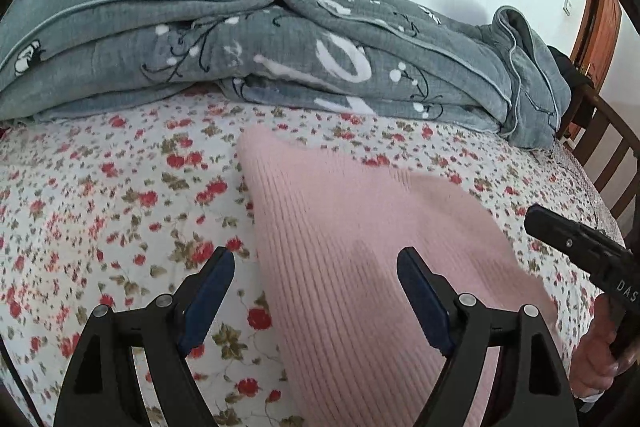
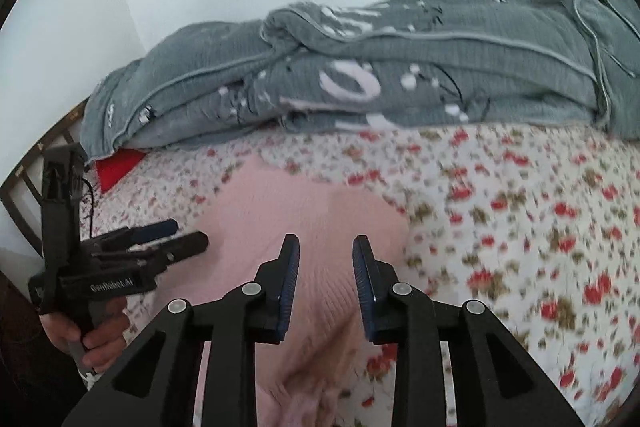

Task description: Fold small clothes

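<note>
Left wrist view: the left gripper (image 1: pixel 316 267) hangs released, jaws wide and empty, above the pink ribbed garment (image 1: pixel 360 247), which lies flat on the floral bedsheet (image 1: pixel 100 207) in front of the grey quilt (image 1: pixel 240 47), likely spread ready for folding. Right wrist view: the right gripper (image 2: pixel 326 259) hovers over the garment's near end, jaws narrowly apart with nothing between them.

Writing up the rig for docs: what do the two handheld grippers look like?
Both match: the left gripper and right gripper have black plastic linkage arms with silver pivot pins and triangular cutouts, ending in dark blue ribbed pads. Seen from the right wrist view, the left unit has white "GenRobot.AI" lettering, a pistol-style handle and a thin black cable. Sleeves cannot be made out.
</note>
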Demonstrator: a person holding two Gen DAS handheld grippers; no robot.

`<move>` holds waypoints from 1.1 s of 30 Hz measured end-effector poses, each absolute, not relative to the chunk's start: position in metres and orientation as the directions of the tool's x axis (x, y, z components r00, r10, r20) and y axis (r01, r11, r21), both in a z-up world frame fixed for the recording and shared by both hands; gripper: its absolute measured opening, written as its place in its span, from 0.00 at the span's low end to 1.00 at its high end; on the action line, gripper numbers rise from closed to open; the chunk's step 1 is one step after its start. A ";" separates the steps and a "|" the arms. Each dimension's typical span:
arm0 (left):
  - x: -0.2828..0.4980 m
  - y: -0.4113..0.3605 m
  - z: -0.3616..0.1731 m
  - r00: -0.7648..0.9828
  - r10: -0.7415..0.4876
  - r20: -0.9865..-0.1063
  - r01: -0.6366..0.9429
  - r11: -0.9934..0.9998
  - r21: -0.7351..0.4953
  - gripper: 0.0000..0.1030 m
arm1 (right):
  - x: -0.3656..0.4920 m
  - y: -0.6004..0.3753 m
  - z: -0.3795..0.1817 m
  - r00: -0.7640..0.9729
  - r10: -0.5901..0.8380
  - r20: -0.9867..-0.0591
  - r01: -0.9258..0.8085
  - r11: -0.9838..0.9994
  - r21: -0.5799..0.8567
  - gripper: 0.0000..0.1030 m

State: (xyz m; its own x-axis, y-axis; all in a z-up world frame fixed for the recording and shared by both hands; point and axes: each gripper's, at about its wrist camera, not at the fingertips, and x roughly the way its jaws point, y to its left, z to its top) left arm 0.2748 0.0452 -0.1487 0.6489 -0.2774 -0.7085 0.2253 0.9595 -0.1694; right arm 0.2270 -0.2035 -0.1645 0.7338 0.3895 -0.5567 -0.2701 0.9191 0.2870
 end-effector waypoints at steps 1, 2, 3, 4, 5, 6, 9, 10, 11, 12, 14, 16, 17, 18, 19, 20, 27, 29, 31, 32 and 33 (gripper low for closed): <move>0.277 0.045 -0.147 0.651 -0.276 -0.707 0.226 0.960 -0.167 0.80 | 0.230 -0.202 -0.162 0.737 0.391 -0.551 -0.275 0.918 0.284 0.28; 0.280 0.044 -0.145 0.654 -0.273 -0.705 0.227 0.960 -0.161 0.80 | 0.234 -0.200 -0.160 0.739 0.394 -0.547 -0.284 0.918 0.278 0.28; 0.283 0.043 -0.144 0.656 -0.272 -0.704 0.230 0.961 -0.156 0.80 | 0.238 -0.198 -0.160 0.739 0.395 -0.545 -0.288 0.918 0.274 0.28; 0.287 0.041 -0.143 0.657 -0.270 -0.704 0.236 0.960 -0.147 0.80 | 0.242 -0.195 -0.161 0.738 0.397 -0.545 -0.292 0.917 0.273 0.28; 0.290 0.039 -0.142 0.657 -0.269 -0.704 0.241 0.960 -0.142 0.80 | 0.251 -0.193 -0.166 0.730 0.401 -0.553 -0.293 0.915 0.277 0.28; 0.294 0.038 -0.141 0.657 -0.270 -0.704 0.248 0.959 -0.137 0.80 | 0.259 -0.192 -0.173 0.718 0.401 -0.569 -0.290 0.915 0.280 0.28; 0.303 0.034 -0.142 0.646 -0.294 -0.705 0.286 0.949 -0.134 0.78 | 0.282 -0.190 -0.204 0.677 0.373 -0.635 -0.251 0.927 0.277 0.28; 0.306 0.034 -0.143 0.639 -0.304 -0.706 0.299 0.944 -0.136 0.77 | 0.286 -0.191 -0.214 0.667 0.371 -0.646 -0.242 0.928 0.284 0.28; 0.310 0.033 -0.145 0.625 -0.322 -0.711 0.319 0.937 -0.144 0.77 | 0.291 -0.195 -0.225 0.656 0.379 -0.653 -0.230 0.924 0.305 0.28; 0.313 0.033 -0.147 0.614 -0.335 -0.715 0.331 0.931 -0.152 0.77 | 0.295 -0.201 -0.232 0.652 0.404 -0.642 -0.222 0.911 0.347 0.27; 0.321 0.031 -0.151 0.591 -0.360 -0.722 0.354 0.920 -0.168 0.77 | 0.298 -0.209 -0.232 0.652 0.426 -0.627 -0.209 0.896 0.391 0.24; 0.329 0.028 -0.155 0.578 -0.372 -0.726 0.364 0.914 -0.178 0.76 | 0.300 -0.208 -0.234 0.658 0.400 -0.638 -0.194 0.909 0.369 0.24; 0.336 0.024 -0.158 0.571 -0.374 -0.731 0.365 0.913 -0.181 0.76 | 0.301 -0.207 -0.236 0.658 0.391 -0.644 -0.192 0.914 0.358 0.24; 0.341 0.021 -0.161 0.566 -0.371 -0.736 0.364 0.914 -0.180 0.76 | 0.300 -0.205 -0.235 0.663 0.380 -0.645 -0.192 0.919 0.343 0.23; 0.343 0.019 -0.164 0.561 -0.367 -0.742 0.362 0.915 -0.179 0.76 | 0.299 -0.204 -0.235 0.665 0.375 -0.646 -0.192 0.922 0.337 0.23; 0.348 0.015 -0.170 0.545 -0.361 -0.757 0.359 0.916 -0.178 0.76 | 0.299 -0.203 -0.235 0.667 0.366 -0.649 -0.189 0.926 0.328 0.23; 0.342 0.017 -0.173 0.518 -0.364 -0.774 0.322 0.922 -0.217 0.74 | 0.304 -0.213 -0.234 0.640 0.413 -0.648 -0.183 0.901 0.394 0.24; 0.333 0.022 -0.169 0.516 -0.372 -0.771 0.310 0.921 -0.237 0.74 | 0.295 -0.217 -0.224 0.653 0.411 -0.636 -0.169 0.898 0.406 0.25; 0.316 0.026 -0.165 0.532 -0.377 -0.758 0.311 0.920 -0.239 0.74 | 0.279 -0.216 -0.212 0.679 0.414 -0.607 -0.177 0.894 0.412 0.27; 0.310 0.028 -0.163 0.541 -0.377 -0.752 0.308 0.921 -0.239 0.74 | 0.269 -0.213 -0.205 0.689 0.432 -0.582 -0.201 0.886 0.419 0.28; 0.304 0.029 -0.161 0.551 -0.374 -0.746 0.303 0.923 -0.239 0.74 | 0.253 -0.207 -0.196 0.703 0.449 -0.552 -0.240 0.880 0.410 0.29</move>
State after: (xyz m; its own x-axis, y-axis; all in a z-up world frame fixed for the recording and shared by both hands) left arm 0.3045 0.0289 -0.1615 0.5509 -0.3739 -0.7462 0.3026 0.9227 -0.2389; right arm 0.2534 -0.2070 -0.1965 0.7025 0.4494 -0.5518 -0.2404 0.8797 0.4103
